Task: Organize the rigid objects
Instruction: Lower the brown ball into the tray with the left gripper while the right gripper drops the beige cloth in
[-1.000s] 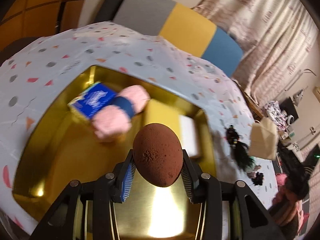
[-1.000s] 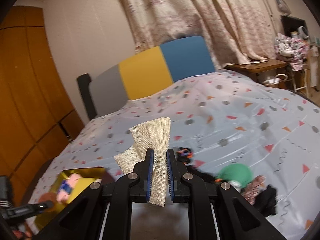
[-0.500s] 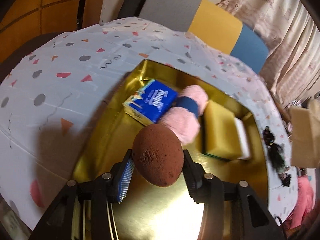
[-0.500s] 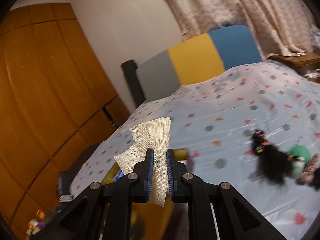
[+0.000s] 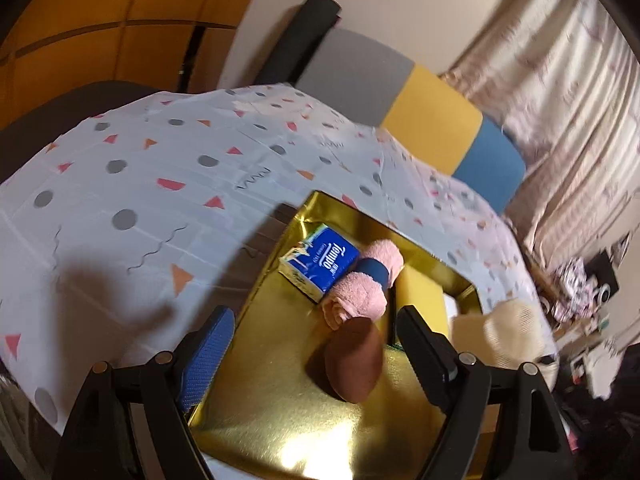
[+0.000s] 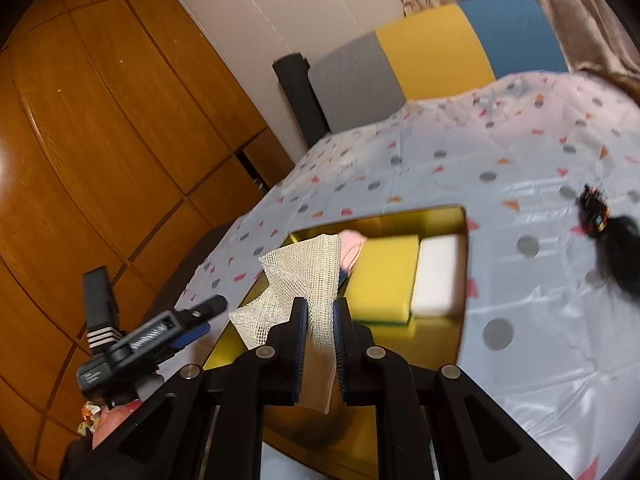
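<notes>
Now, with the left gripper (image 5: pixel 310 334) spread wide over the brown egg (image 5: pixel 353 360), the right gripper (image 6: pixel 320 322), pinching mesh cloth (image 6: pixel 308 276), should lower gently into the gold tray (image 6: pixel 440 344).

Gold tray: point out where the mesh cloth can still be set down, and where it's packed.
The gold tray is bare along its near part, between the brown egg-shaped sponge and the near-left wall. The far end is crowded: tissue pack, pink rolled towel, yellow sponge and white sponge side by side. The right gripper holds the mesh cloth.
</notes>
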### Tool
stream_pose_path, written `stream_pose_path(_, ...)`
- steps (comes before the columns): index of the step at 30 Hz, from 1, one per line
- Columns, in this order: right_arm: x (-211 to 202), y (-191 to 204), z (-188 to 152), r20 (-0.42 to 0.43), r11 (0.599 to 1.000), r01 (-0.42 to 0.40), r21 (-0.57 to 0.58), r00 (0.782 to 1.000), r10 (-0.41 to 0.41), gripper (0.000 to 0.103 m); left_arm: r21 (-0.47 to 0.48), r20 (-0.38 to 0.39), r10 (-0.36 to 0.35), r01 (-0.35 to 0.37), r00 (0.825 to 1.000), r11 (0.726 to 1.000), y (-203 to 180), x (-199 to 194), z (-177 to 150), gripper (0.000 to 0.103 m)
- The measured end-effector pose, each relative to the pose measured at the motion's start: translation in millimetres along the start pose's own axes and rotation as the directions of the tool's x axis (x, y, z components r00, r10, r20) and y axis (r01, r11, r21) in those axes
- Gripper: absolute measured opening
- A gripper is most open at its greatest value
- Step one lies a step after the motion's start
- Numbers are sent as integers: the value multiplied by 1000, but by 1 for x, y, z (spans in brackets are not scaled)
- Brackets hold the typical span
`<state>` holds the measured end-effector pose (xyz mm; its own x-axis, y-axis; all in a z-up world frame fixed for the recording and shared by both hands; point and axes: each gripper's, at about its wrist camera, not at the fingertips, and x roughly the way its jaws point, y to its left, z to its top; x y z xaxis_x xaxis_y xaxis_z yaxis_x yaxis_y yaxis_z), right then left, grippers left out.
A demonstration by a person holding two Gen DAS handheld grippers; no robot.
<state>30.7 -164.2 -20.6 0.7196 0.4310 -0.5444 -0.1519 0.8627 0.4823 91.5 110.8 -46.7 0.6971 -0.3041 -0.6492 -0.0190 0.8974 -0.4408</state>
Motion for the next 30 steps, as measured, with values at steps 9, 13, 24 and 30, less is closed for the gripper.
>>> stream_pose_path(9,29,6,-12,-80,999,-17,45,997,20,13,-63,33,1,1,999,998,18,-18,-4,85)
stream_pose_path(13,48,8,-17,-122,997,-20,73,992,29,13,-69,42,-10,13,999,998,18,-21,-4,85)
stream_pose_path(24,56,4,-20,-106,997,80,-21,991,-82,58,-65,50,-43,47,998,997,10,-25,-7,85)
stream_pose_path(30,41,1,-15,-83,995,91,-30,992,-93,68,-64,32,-71,73,997,995,1,-21,-13,85)
